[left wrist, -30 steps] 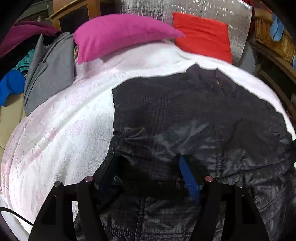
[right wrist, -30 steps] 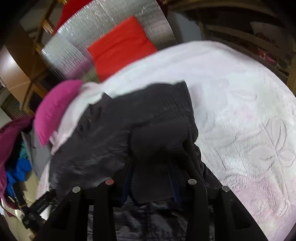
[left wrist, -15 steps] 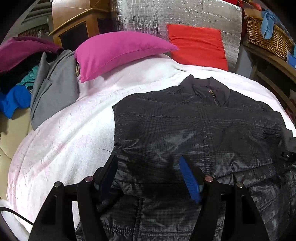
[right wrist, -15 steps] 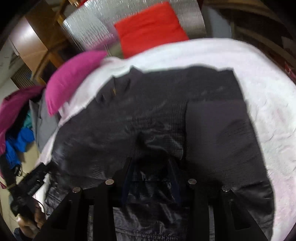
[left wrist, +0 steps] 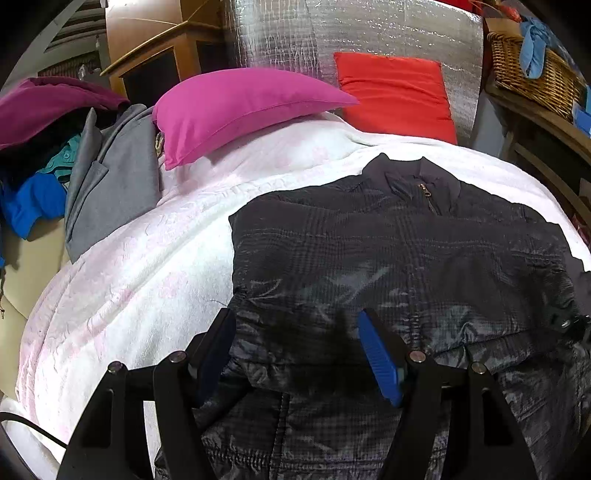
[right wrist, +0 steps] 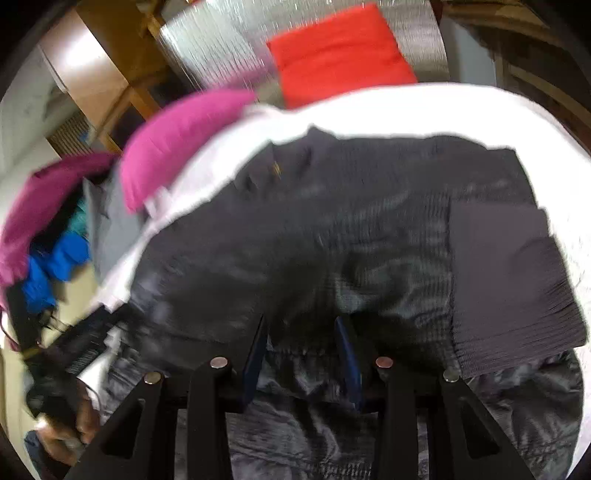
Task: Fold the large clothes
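Left wrist view: black quilted jacket now spread flat on the bed's white bedspread, collar and brass zip pull toward the pillows; a second ago rumpled and blurred, with the collar bunched. Pink pillow and red cushion unmoved, though framed lower than before. Left claw at the same wide gape as earlier, blue pads standing apart over the jacket's lower half; dark fabric between the fingers, but whether pinched or merely lying under them cannot be told. No readable writing or labels anywhere in view.

Beyond the bed: silver quilted foil sheet upright behind the cushion, wooden cabinet at upper left, wicker basket holding a blue cloth on a shelf at right, grey coat and a heap of maroon, teal and blue clothes at left.

Right wrist view: blurred. Jacket now lying open and flat, ribbed cuff of a sleeve folded across its right side; a second ago lifted in a bunch right in front of the lens. Right claw about a third open, width unchanged, a dark fold of jacket between the pads; pressing or not, cannot tell. Hand holding the other handle at lower left. Nothing legible.
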`<state>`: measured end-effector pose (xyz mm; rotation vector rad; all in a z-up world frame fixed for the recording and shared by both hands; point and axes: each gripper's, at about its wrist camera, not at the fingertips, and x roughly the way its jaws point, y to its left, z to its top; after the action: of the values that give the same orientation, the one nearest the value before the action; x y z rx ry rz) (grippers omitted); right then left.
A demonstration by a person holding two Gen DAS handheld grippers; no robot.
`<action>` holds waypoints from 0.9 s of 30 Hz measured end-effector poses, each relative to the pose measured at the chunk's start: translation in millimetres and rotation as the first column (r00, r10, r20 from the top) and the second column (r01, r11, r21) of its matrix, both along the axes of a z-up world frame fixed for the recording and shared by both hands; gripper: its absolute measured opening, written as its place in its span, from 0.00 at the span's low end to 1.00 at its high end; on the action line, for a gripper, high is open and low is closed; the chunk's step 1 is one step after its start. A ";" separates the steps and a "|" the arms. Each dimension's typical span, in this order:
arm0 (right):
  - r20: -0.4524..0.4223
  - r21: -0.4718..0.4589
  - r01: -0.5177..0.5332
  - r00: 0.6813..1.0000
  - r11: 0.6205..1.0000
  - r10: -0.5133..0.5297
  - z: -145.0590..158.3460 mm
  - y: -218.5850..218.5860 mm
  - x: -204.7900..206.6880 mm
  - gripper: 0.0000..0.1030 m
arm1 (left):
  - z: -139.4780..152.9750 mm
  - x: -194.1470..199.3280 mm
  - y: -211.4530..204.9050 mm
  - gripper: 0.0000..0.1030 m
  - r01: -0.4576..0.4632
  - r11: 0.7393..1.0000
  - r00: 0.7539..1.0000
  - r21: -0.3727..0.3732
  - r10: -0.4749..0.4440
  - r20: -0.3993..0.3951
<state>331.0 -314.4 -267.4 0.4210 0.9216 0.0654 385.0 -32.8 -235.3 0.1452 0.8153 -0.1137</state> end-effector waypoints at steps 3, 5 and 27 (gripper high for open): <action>-0.008 -0.007 0.000 1.000 1.000 0.000 -1.9 0.4 1.5 0.40 | -1.9 0.2 -0.9 0.68 0.001 1.000 1.000 0.009 -0.001 -0.005; 0.009 0.017 0.008 1.000 1.000 -0.008 4.4 -5.6 -3.4 0.40 | -1.7 0.2 -0.8 0.68 -0.002 1.000 1.000 0.014 0.002 -0.004; -0.041 0.192 0.416 0.908 0.889 -0.416 -13.8 -140.8 -26.0 0.72 | -6.6 28.6 67.3 0.71 -0.210 0.975 0.976 -0.072 0.205 -0.078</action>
<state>305.1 -455.2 -281.3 0.7970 0.8091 -0.2396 413.6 34.5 -241.9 -0.0203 0.8903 0.0462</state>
